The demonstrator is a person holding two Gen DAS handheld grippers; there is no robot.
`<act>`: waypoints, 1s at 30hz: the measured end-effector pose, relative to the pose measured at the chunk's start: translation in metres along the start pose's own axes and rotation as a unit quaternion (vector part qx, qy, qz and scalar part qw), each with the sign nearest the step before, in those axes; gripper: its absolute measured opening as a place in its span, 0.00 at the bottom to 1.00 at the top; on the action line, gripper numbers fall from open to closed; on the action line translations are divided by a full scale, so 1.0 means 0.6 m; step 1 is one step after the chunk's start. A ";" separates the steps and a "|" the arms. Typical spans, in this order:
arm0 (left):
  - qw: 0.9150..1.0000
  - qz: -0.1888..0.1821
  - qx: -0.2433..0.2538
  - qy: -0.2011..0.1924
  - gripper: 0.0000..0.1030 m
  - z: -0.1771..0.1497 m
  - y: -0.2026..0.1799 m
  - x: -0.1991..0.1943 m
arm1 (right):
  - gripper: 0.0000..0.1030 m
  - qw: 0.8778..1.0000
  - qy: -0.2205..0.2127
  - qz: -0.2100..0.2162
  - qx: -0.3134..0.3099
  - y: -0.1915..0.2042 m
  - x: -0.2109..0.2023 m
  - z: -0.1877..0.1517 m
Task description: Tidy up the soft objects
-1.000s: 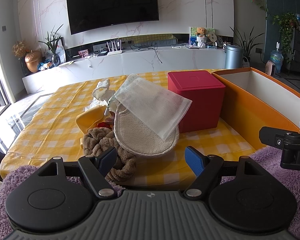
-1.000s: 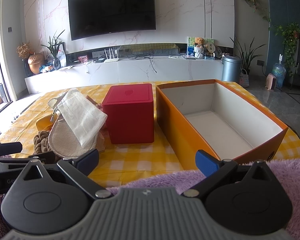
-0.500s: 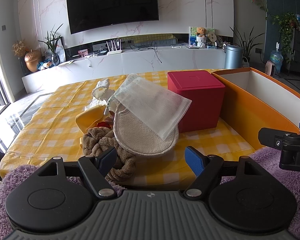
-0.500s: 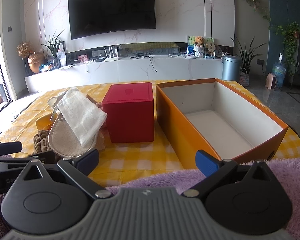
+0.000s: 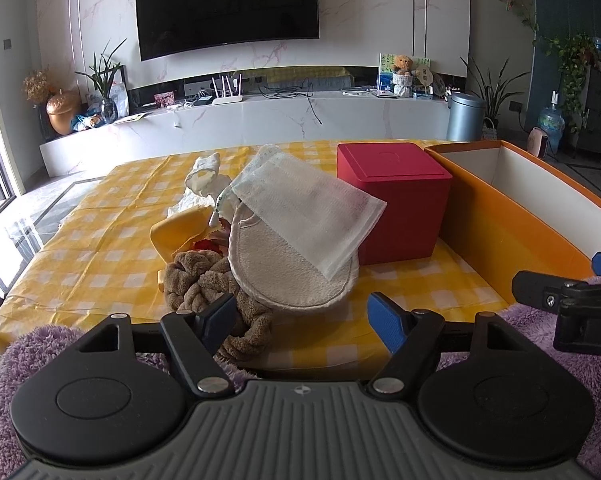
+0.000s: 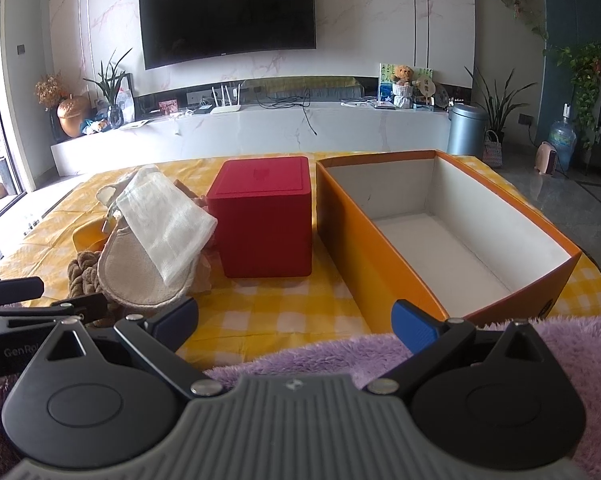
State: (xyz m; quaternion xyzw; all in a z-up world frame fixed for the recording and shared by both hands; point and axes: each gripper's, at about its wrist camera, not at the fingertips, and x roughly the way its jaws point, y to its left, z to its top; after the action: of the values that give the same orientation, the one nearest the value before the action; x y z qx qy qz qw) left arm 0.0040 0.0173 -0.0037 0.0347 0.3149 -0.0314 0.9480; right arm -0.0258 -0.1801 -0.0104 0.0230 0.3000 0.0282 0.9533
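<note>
A pile of soft things lies on the yellow checked tablecloth point(image 5: 100, 240): a white mesh cloth point(image 5: 312, 216) over a beige oval mitt point(image 5: 284, 276), a brown braided towel ring point(image 5: 208, 284), a yellow cloth point(image 5: 176, 232) and a white sock point(image 5: 204, 172). The pile also shows in the right wrist view point(image 6: 156, 240). My left gripper point(image 5: 304, 320) is open and empty, just short of the pile. My right gripper point(image 6: 296, 324) is open and empty, in front of the orange box point(image 6: 380, 256), which is empty.
A red lidded cube point(image 5: 396, 196) stands between the pile and the orange box point(image 5: 520, 220). A purple fluffy cloth point(image 6: 340, 360) lies along the near table edge under both grippers. A TV wall and low cabinet stand behind the table.
Both grippers have drifted very slightly; the scene is nearly unchanged. Nothing was taken or let go.
</note>
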 end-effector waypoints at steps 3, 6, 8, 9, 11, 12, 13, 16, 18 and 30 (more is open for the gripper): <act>1.000 -0.015 -0.010 0.004 0.74 0.009 0.011 0.003 | 0.98 1.000 0.018 0.014 -0.012 0.007 0.005 0.007; 0.999 -0.030 -0.012 0.017 0.65 0.019 0.024 0.011 | 0.97 0.999 0.029 0.034 -0.026 0.017 0.014 0.013; 0.998 -0.047 -0.017 0.026 0.53 0.026 0.037 0.020 | 0.92 0.998 0.037 0.047 -0.038 0.026 0.023 0.019; 0.998 -0.054 -0.022 0.031 0.51 0.030 0.043 0.026 | 0.86 0.997 0.043 0.053 -0.042 0.030 0.029 0.022; 0.997 -0.064 -0.025 0.047 0.45 0.039 0.057 0.039 | 0.82 0.995 0.057 0.065 -0.046 0.037 0.045 0.032; 0.996 -0.067 -0.025 0.050 0.43 0.042 0.060 0.043 | 0.81 0.994 0.064 0.071 -0.046 0.040 0.055 0.039; 0.996 -0.068 -0.024 0.053 0.42 0.047 0.067 0.050 | 0.81 0.994 0.068 0.078 -0.044 0.043 0.064 0.046; 0.996 -0.057 -0.030 0.060 0.41 0.065 0.085 0.070 | 0.81 0.992 0.069 0.094 -0.047 0.057 0.087 0.071; 0.994 -0.067 -0.045 0.072 0.41 0.077 0.099 0.088 | 0.84 0.990 0.065 0.105 -0.061 0.075 0.106 0.090; 0.991 -0.048 -0.052 0.114 0.40 0.102 0.170 0.155 | 0.91 0.968 0.037 0.141 -0.206 0.196 0.210 0.138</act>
State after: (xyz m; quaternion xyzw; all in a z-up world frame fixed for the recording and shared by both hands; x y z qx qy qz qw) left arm 0.1230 0.1100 -0.0056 -0.0268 0.4233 -0.0560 0.9039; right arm 0.1203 -0.0563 -0.0072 -0.1334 0.3169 0.2242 0.9119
